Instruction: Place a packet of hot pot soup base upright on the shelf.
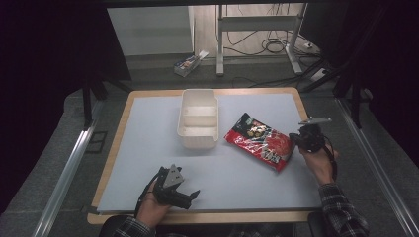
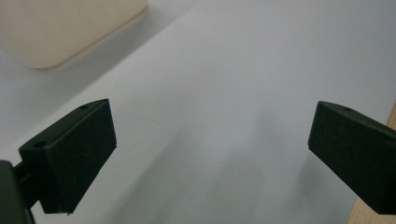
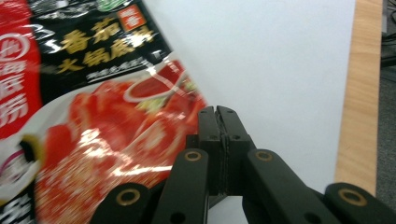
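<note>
Right hand-held gripper pinches the near-right edge of the red sauce packet, right of the white bin; grip firmly, lift level. Left hand-held gripper waits wide apart.

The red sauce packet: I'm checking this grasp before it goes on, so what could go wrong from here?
1. The right gripper has its fingers shut on only the edge of the red sauce packet, so the glossy film may slip out.
2. Held by one edge, the packet could sag and catch the rim of the white bin.
3. The left gripper sits open and apart, so it gives no support.
</note>
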### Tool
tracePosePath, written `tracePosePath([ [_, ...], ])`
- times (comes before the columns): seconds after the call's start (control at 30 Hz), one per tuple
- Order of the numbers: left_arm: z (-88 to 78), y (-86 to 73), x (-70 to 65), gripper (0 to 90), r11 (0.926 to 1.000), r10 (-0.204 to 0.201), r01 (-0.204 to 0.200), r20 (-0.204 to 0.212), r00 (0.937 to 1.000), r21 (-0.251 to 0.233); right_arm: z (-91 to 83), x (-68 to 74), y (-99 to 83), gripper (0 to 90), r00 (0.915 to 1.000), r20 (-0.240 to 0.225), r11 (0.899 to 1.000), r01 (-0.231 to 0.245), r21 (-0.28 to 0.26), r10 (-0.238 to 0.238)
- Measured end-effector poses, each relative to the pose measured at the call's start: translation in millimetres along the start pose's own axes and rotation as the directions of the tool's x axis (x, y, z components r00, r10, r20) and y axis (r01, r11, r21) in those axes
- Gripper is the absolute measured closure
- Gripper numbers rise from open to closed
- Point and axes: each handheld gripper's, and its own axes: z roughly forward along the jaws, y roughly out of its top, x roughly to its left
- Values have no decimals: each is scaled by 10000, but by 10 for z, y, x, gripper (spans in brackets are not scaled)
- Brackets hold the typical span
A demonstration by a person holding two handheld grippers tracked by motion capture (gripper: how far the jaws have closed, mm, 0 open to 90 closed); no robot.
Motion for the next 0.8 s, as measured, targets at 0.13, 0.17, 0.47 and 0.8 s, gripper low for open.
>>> tracePosePath([
  [0.13, 1, 0, 0, 7, 10000, 0, 0, -23, 10000, 2, 85, -58, 44, 882, 10000, 77, 9999, 5, 135, -6],
  [0.17, 1, 0, 1, 7, 10000, -1, 1, -27, 10000, 6, 156, -87, 60, 882, 9999, 127, 9996, 94, 275, -98],
  [0.47, 9, -1, 3, 8, 10000, -9, 9, -42, 10000, 33, 376, -140, 57, 883, 9992, -21, 9950, 394, 917, -393],
  [0.8, 8, -3, 10, 8, 10000, -40, 40, -58, 10000, 39, 322, -124, -14, 888, 9993, -347, 9960, 175, 879, -144],
])
